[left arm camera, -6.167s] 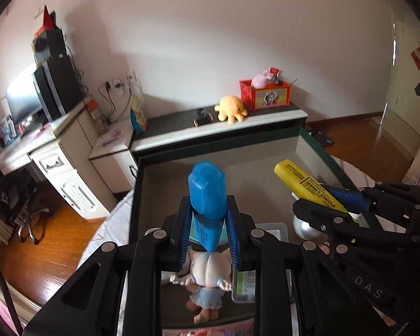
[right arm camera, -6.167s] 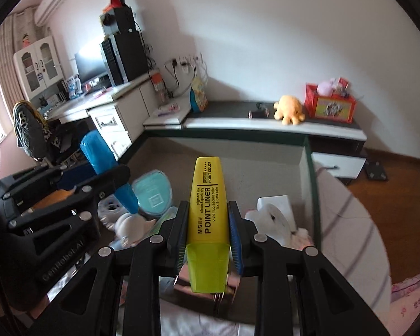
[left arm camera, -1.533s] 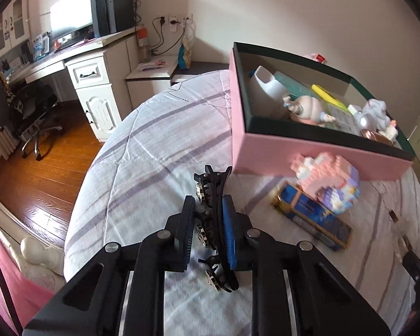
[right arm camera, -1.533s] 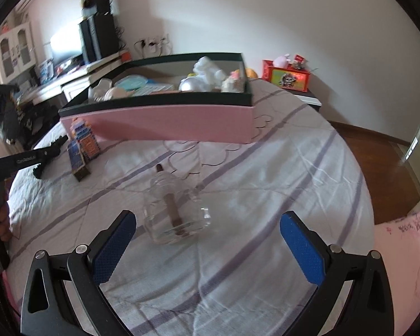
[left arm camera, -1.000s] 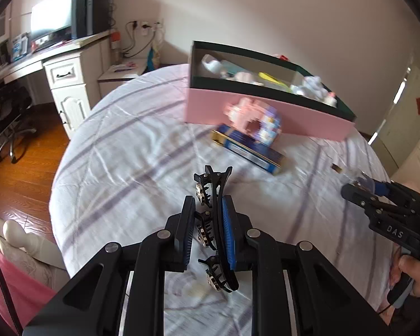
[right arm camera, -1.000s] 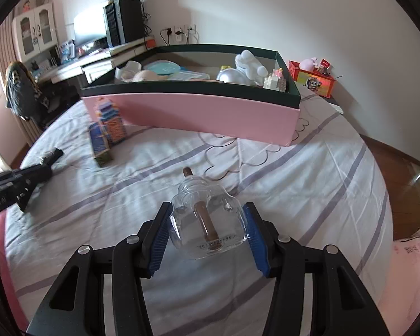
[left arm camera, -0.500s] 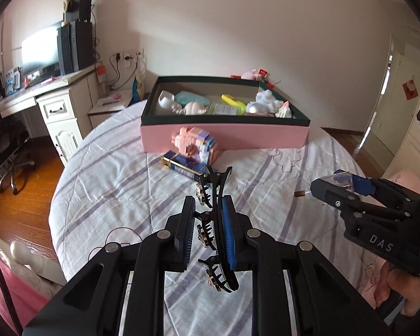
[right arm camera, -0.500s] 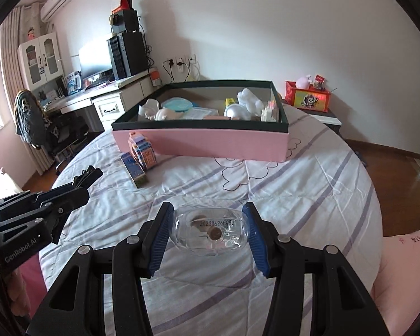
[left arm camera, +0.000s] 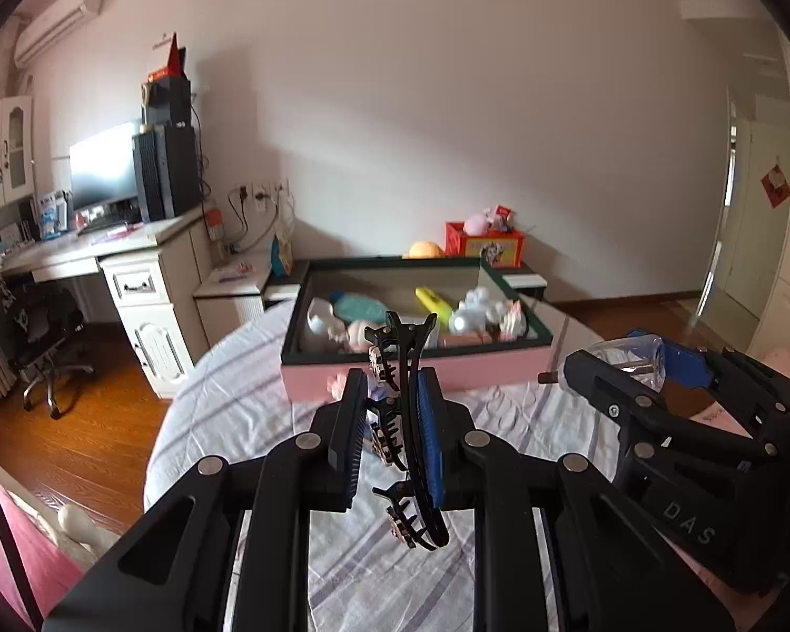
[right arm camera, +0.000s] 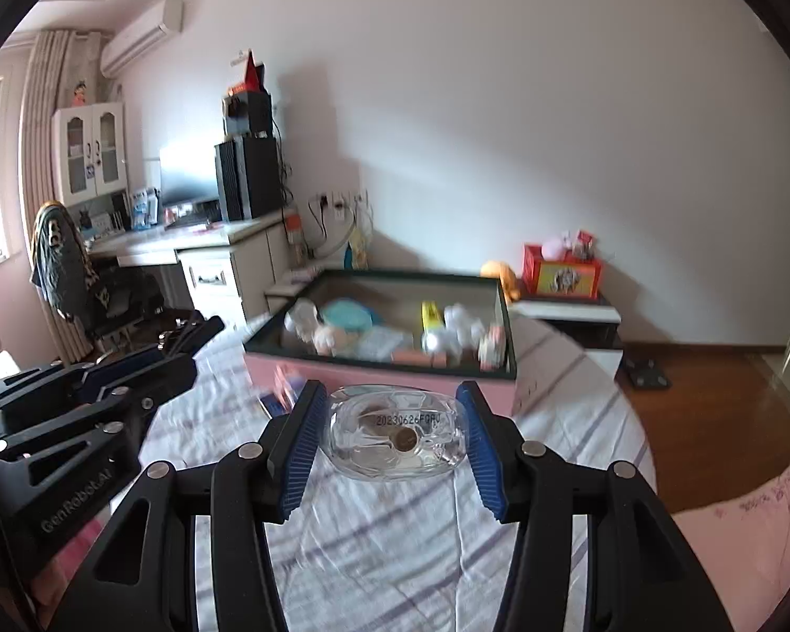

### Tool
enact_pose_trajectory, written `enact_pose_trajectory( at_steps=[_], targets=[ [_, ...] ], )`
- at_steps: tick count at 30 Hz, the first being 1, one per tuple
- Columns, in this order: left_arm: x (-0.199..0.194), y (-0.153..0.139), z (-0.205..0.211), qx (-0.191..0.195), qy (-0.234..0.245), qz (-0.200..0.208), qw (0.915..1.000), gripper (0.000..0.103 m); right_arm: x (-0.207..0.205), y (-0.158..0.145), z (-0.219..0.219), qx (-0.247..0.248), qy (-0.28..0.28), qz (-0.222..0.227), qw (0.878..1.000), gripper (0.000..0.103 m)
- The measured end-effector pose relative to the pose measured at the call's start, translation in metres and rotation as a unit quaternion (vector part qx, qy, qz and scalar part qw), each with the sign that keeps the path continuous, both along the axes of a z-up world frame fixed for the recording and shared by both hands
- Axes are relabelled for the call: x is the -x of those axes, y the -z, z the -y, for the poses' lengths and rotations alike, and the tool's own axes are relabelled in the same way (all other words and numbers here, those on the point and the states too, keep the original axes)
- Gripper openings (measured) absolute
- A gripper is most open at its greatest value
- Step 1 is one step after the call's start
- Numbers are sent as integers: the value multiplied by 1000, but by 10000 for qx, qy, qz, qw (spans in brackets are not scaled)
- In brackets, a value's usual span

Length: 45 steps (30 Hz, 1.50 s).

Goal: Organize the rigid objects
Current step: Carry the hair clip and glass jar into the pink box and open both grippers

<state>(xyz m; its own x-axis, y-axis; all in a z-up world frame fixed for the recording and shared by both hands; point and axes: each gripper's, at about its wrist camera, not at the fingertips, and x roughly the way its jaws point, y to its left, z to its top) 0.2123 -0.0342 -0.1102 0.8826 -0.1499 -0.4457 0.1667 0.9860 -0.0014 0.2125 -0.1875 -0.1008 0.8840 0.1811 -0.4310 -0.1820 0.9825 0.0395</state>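
Here both loads are in transit. The left claw (left arm camera: 392, 440) is pinched on a black toothed hair claw clip (left arm camera: 405, 437), which stands roughly on edge between the pads, its two prongs poking up past the fingertips and its lower teeth hanging below them. The right claw (right arm camera: 389, 434) is closed on a clear glass bottle (right arm camera: 397, 434), held sideways so its base, with a printed date code and a brown core behind it, faces the camera; from the left wrist view a brown stub projects from the bottle toward the box. Both loads are held above the striped bed cover (left arm camera: 500, 416), touching nothing else. Ahead sits the pink box with a dark green rim (right arm camera: 503, 316), already holding a yellow highlighter (right arm camera: 429, 316), a teal piece (right arm camera: 347, 316), white figurines (left arm camera: 479, 310) and other small items too blurred to name. Just in front of the box wall lie a pink block toy (right arm camera: 284, 376) and a blue item, partly hidden. Judged step: carrying the two picked objects to the box. The next move calls for lifting each load over the rim and picking a bare patch of box floor; the far left strip looks emptier. Glass wants a low, gentle release, not a drop onto the figurines; the clip's teeth could snag on neighbours.
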Motion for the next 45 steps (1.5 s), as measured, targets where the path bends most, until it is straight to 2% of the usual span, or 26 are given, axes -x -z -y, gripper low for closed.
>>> enact_pose_trajectory(
  at_steps=[4,8,18,22,27,30,35,39,42,45],
  targets=[
    [7,-16,2,-115,-71,294,9995,19,6,-21,-4,57,12,301,9995,53],
    [7,-21,3,-123,-79,369,9992,19,10,-30,-7,98,3,410,9991,53],
    [-6,-20,7,-191,-70,341,9992,19,1,-30,-10,142,-37,396,9991,53],
    [-22,-17,13,-277,-18,301,9992,19,-16,-28,-10,189,-44,357,9992,53],
    [-65,-14,19,-383,110,213,9990,19,-58,-23,-4,229,-51,224,9995,53],
    [-106,-7,23,-490,92,43,9987,19,-93,-17,1,240,-23,66,9997,53],
    [-183,18,23,-467,138,-549,9973,19,-160,5,8,197,-16,-354,9992,53],
    [-238,45,25,-608,66,-1089,9922,19,-205,29,9,111,-48,-770,9970,53],
    [-261,58,29,-640,84,-1307,9893,19,-234,46,8,115,-65,-1066,9942,53],
    [-278,69,33,-720,34,-1474,9864,19,-248,55,7,24,-166,-1166,9930,52]
  ],
)
